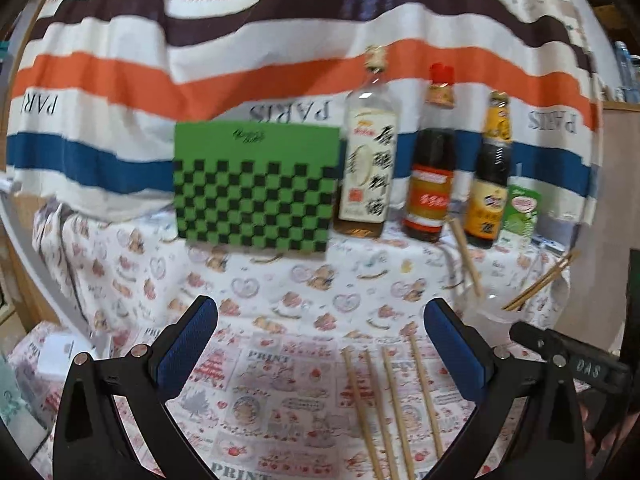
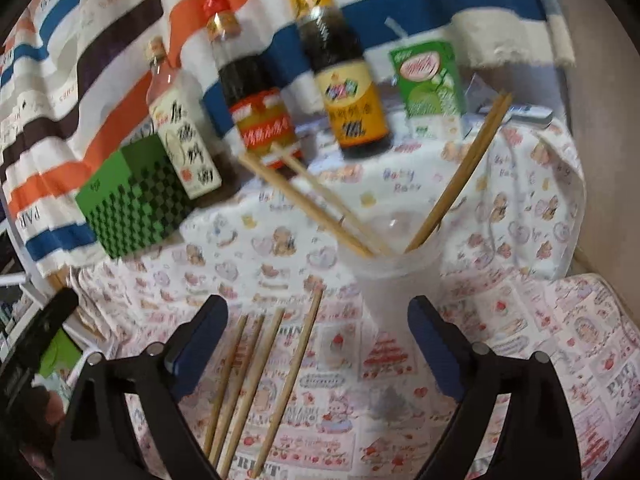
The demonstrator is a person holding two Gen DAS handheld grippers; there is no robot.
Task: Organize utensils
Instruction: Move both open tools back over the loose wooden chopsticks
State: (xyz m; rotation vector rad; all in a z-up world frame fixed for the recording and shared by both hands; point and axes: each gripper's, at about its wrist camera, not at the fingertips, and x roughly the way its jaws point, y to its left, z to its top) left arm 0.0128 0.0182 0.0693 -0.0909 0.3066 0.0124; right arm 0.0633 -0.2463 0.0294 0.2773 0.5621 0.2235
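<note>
"PARIS" reads upside down on the striped cloth (image 1: 120, 80); "PRINT" marks the surface (image 1: 272, 384); bottle labels blur. Both claws, left claw (image 1: 320, 344) and right claw (image 2: 318, 340), gape wide, empty. Four chopsticks (image 2: 256, 384) lie between the right claw's fingers, ends cut off; more stand in the clear cup (image 2: 394, 280) just ahead.

A green checkered box (image 1: 256, 188) stood at the table's back edge, against a striped cloth (image 1: 120, 76). Beside it stood three bottles (image 1: 430, 172) in a row, then a small green carton (image 1: 520, 210).
</note>
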